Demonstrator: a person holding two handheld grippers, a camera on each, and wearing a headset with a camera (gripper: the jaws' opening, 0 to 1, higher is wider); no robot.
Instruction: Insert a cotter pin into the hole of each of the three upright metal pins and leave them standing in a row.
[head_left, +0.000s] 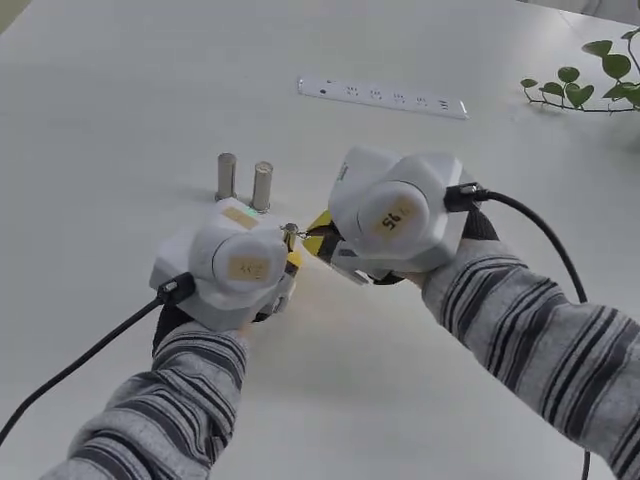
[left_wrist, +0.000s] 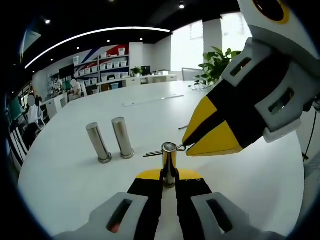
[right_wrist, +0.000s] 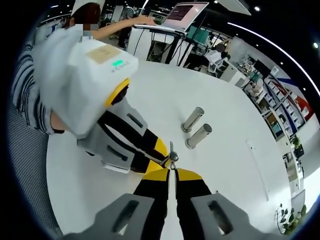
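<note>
Insertion was the step in hand: my left gripper (left_wrist: 169, 182) clenched one metal pin (left_wrist: 169, 159) upright at lower centre, while my right gripper (left_wrist: 187, 147) pinched the cotter pin (left_wrist: 152, 153), threaded through its hole. Next, I judged, came releasing and standing it beside the two other pins (left_wrist: 122, 137) left of centre.

Left gripper (left_wrist: 169, 176) and right gripper (right_wrist: 172, 172) are white with yellow-and-black claws; metal pins (left_wrist: 123, 137) and cotter pin (left_wrist: 152, 153) silver; sleeves (head_left: 520, 310) grey-striped.

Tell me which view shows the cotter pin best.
Left gripper view: the cotter pin lies side-on through the held metal pin, its end in the right gripper. Head view: a tiny sliver between the grippers. Right gripper view: end-on, a thin line beyond the jaws.
</note>
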